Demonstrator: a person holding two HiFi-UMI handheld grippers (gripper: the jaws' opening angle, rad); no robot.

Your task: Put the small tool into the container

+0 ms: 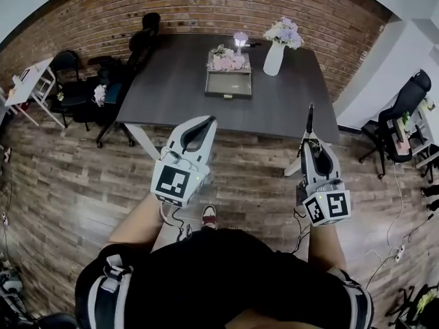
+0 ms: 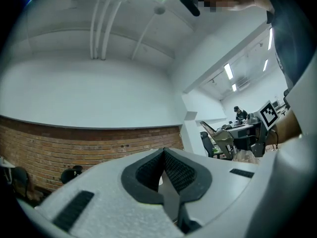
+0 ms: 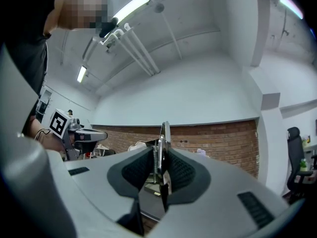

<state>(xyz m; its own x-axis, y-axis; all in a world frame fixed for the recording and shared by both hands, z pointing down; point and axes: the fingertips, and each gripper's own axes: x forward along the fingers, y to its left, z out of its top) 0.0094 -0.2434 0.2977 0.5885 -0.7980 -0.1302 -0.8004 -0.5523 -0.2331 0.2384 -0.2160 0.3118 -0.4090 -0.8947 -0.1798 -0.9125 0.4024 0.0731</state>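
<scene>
My right gripper (image 1: 310,137) is shut on a small metal tool (image 1: 310,117) whose thin dark end sticks out past the jaws toward the table. The right gripper view shows the tool (image 3: 164,133), with a little spring, pinched upright between the pads of the right gripper (image 3: 162,148). The container, a dark rectangular tray (image 1: 228,95), sits on the far middle of the dark table (image 1: 171,94), well ahead of both grippers. My left gripper (image 1: 210,120) is held level in front of the table's near edge; in its own view the left gripper (image 2: 163,150) has its jaw tips together with nothing between them.
Pink flowers (image 1: 227,61) lie at the tray's back, and a white vase of flowers (image 1: 274,59) and a small lamp (image 1: 240,40) stand beside them. Black chairs (image 1: 134,50) crowd the table's left; an office chair (image 1: 401,112) stands at the right. Cables (image 1: 394,252) run over the wood floor.
</scene>
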